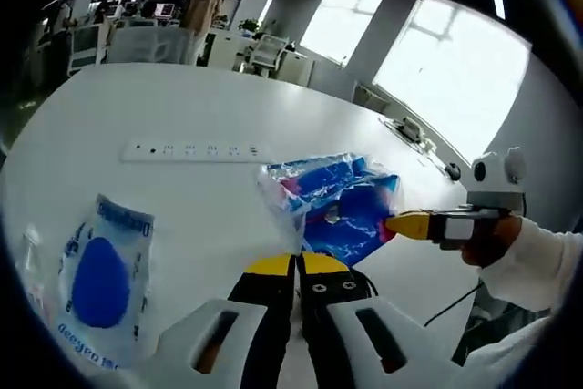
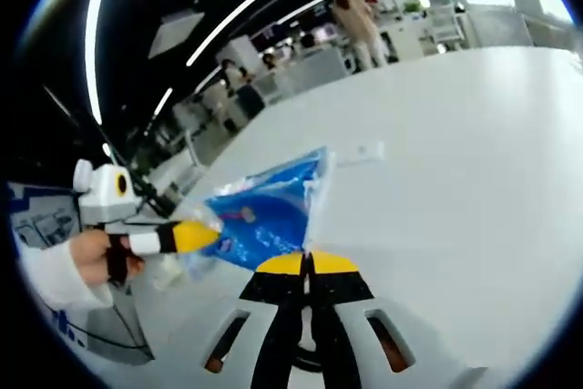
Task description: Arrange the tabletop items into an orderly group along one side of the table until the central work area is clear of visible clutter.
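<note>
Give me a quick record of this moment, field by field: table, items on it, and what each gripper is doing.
surface: white table
held item: blue plastic bag, pinched at two edges
left gripper: shut on the bag's near edge
right gripper: shut on the bag's opposite edge
other item: clear packet with blue oval, lying flat beside the left gripper
fixture: power strip set into the tabletop

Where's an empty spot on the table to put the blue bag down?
Bare white table lies beyond the power strip, and between that strip and the blue-oval packet. It's crowded around the blue bag, where both grippers meet.
</note>
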